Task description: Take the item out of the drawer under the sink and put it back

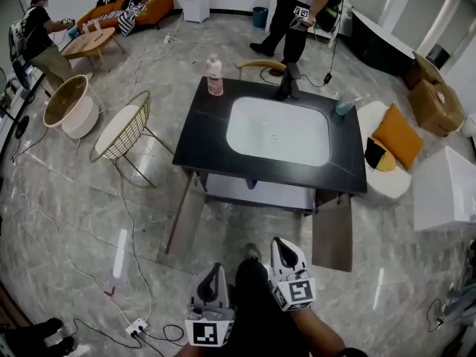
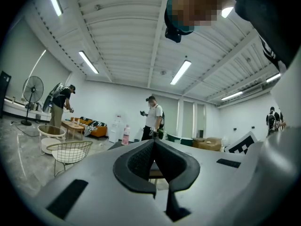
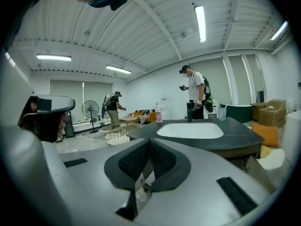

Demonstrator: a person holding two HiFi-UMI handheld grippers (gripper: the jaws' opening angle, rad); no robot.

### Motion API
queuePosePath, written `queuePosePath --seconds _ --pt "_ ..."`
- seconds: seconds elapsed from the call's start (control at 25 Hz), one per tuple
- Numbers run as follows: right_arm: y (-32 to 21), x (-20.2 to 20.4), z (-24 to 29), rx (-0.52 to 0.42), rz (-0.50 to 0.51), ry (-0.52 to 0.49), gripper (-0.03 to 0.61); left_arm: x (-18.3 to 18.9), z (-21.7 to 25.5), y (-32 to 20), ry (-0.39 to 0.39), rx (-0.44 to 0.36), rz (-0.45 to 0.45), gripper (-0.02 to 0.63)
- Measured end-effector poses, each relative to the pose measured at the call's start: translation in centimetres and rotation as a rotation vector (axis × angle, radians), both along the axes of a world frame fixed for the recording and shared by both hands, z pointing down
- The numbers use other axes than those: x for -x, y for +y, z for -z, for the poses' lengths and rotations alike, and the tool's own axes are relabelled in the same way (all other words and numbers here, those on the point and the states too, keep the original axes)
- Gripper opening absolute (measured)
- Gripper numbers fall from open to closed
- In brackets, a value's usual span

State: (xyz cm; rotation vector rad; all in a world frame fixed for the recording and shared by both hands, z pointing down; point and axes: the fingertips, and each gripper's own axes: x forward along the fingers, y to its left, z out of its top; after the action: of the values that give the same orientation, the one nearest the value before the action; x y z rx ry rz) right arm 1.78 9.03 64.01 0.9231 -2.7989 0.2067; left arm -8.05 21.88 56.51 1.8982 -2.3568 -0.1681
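Seen from the head view, a person in dark top and khaki trousers point(image 1: 37, 39) stands at 10 o'clock, beside a gold wire chair with a white seat point(image 1: 123, 129). The left gripper point(image 1: 214, 269) sits low at 6 o'clock; its own view shows the dark pads pressed tip to tip, with nothing between them. A pink plastic bottle point(image 1: 215, 76) stands at the 11 o'clock corner of the black stone counter point(image 1: 201, 136), which holds a white rectangular basin point(image 1: 277, 130). Under the counter's 6 o'clock edge lies the pale drawer point(image 1: 260, 195); a small blue item point(image 1: 253, 184) shows at its far edge, too small to identify. The right gripper point(image 1: 281, 242), just beside the left, has its jaws fully closed and empty too. An orange square cushion point(image 1: 398, 136) lies at 3 o'clock
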Motion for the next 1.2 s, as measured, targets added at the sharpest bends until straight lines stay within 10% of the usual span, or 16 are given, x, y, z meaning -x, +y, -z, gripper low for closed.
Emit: queuePosePath --seconds 0.8,1.2 --pt "-12.9 6.2 -31.7 0.038 0.038 0.047 0.009 4.8 -28.1 -8.9 0.011 -0.031 0.007 0.014" --pt "-17.7 8.8 -40.0 0.117 0.031 0.049 0.115 5.8 -33.5 -11.1 -0.016 -0.095 0.019 0.014"
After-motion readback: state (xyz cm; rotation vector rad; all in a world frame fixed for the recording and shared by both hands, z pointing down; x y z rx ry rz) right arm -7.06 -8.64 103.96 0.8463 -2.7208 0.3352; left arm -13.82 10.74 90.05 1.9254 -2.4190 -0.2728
